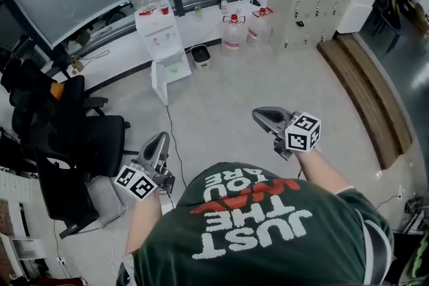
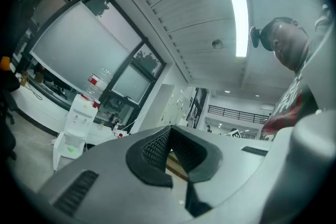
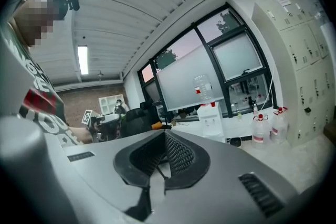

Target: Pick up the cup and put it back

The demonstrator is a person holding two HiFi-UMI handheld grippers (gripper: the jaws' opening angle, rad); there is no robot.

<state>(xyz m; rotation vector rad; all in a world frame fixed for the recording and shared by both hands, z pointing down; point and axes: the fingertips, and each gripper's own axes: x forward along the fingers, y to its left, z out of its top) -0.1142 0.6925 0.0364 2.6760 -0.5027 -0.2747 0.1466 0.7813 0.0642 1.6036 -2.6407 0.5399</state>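
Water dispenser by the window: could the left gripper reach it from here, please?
Probably not as things stand: the water dispenser stands well beyond the left gripper, across the floor. Nothing blocks the way, though.

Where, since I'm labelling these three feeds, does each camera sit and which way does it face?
Head view: on the person's head, facing steeply down at floor and water dispenser; shows shirt, left gripper, right gripper.
Left gripper view: rides the left gripper, facing along its shut jaws at windows, ceiling; shirt at right.
Right gripper view: rides the right gripper, facing along shut jaws at windows; shirt, left gripper at left.
Shared: all three show the water dispenser.
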